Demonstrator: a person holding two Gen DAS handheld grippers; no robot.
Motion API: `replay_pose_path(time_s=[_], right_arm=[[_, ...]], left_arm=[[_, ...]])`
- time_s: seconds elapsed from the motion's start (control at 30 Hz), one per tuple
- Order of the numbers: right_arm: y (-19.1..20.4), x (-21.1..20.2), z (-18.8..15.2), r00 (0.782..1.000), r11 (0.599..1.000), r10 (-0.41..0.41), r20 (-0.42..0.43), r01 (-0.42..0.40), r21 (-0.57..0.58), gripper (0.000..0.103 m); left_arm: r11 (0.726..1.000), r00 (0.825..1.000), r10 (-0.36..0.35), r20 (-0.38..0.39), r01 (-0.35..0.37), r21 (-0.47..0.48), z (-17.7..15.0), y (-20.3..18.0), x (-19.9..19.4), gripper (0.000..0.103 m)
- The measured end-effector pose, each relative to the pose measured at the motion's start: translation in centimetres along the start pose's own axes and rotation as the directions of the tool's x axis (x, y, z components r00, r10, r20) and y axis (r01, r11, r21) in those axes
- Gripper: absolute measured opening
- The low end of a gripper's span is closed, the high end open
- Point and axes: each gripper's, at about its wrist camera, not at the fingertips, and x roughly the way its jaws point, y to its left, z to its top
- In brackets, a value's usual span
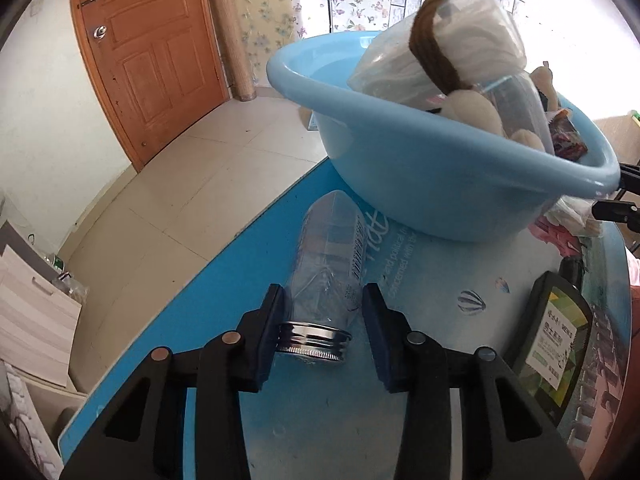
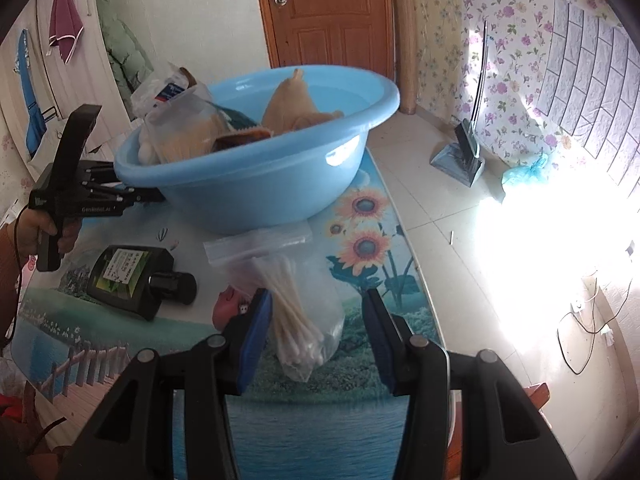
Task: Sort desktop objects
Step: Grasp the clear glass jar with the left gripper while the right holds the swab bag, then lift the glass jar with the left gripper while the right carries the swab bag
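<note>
Bright, window glare rt, fisheye warp.

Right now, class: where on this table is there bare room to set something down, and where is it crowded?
Free: the table strip nearest the right gripper, and the patch between clear jar and black bottle. Crowded: around the blue basin, where the cotton swab bag lies.

Wooden door [image 2: 326, 12] (shut), dustpan [image 2: 460, 156] on tiled floor [image 2: 420, 200].
</note>
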Motion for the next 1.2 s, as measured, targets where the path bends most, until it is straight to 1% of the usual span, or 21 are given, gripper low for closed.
replay_pose_path(time_s=[0.03,0.07,0.17,0.2,0.27,0.3,0.33,0.37,0.4,0.5,0.67,0.7,0.73,0.93,1.03,1.2], right_arm=[[0.1,0.4,0.1,1.0,1.0,0.008,-0.012,-0.008,-0.008,0.051],[0.3,0.9,0.2,0.999,1.0,0.015,-0.03,-0.015,-0.015,0.059],[0.5,2.7,0.0,0.996,0.999,0.026,-0.083,-0.028,-0.025,0.06],[0.5,3.1,-0.1,0.996,0.999,0.018,-0.093,-0.02,-0.029,0.06],[0.6,3.4,0.0,0.996,0.999,-0.023,-0.082,0.019,-0.051,0.06],[0.8,3.5,0.0,0.995,0.998,-0.046,-0.083,0.041,-0.056,0.057],[0.9,3.3,0.1,0.995,0.997,-0.055,-0.087,0.051,-0.052,0.051],[1.0,3.2,0.2,0.994,0.998,-0.049,-0.093,0.045,-0.047,0.031],[1.2,3.0,0.2,0.994,0.998,-0.046,-0.101,0.042,-0.038,0.029],[1.9,2.1,-0.4,0.994,0.998,-0.059,-0.088,0.056,-0.039,0.027],[3.5,0.3,-1.4,0.997,0.998,-0.047,-0.065,0.044,-0.04,0.027],[3.7,0.0,-1.6,0.997,0.998,-0.046,-0.064,0.043,-0.039,0.027],[3.9,-0.3,-1.9,0.997,0.998,-0.044,-0.064,0.041,-0.038,0.027],[4.6,-1.6,-2.9,0.997,0.999,-0.041,-0.065,0.039,-0.023,0.027],[4.6,-2.1,-3.1,0.996,0.996,-0.073,-0.047,0.071,-0.046,0.027],[4.5,-2.7,-3.3,0.997,0.997,-0.07,-0.028,0.069,-0.046,0.027]], left_arm=[[1.0,1.0,0.004,-0.002,-0.004,-0.019,-0.6,-0.2,-0.5,0.039],[0.999,1.0,0.015,-0.005,-0.015,-0.036,-1.1,-0.3,-1.0,0.039],[0.993,0.998,0.057,-0.019,-0.059,-0.1,-2.9,-0.7,-2.5,0.039],[0.989,0.997,0.07,-0.02,-0.072,-0.127,-3.6,-0.8,-3.2,0.039],[0.978,0.995,0.101,-0.017,-0.102,-0.182,-4.9,-0.9,-4.7,0.039],[0.97,0.993,0.119,-0.015,-0.12,-0.209,-5.5,-1.0,-5.4,0.039],[0.964,0.991,0.132,-0.014,-0.132,-0.231,-5.9,-1.4,-5.9,0.039],[0.958,0.99,0.141,-0.012,-0.14,-0.249,-6.4,-1.8,-6.5,0.039],[0.953,0.988,0.151,-0.009,-0.148,-0.265,-6.9,-2.2,-7.2,0.039],[0.938,0.987,0.16,-0.004,-0.154,-0.312,-8.0,-3.0,-8.4,0.039],[0.913,0.988,0.155,-0.011,-0.148,-0.379,-10.1,-4.6,-9.9,0.039],[0.909,0.989,0.15,-0.012,-0.143,-0.391,-11.2,-5.8,-10.6,0.039],[0.906,0.989,0.145,-0.011,-0.137,-0.401,-11.4,-5.5,-10.8,0.039],[0.896,0.987,0.158,-0.023,-0.153,-0.416,-11.6,-6.0,-10.1,0.039],[0.89,0.986,0.167,-0.018,-0.158,-0.427,-11.5,-6.1,-10.1,0.039],[0.883,0.985,0.169,-0.035,-0.167,-0.438,-11.7,-6.7,-9.8,0.039]])
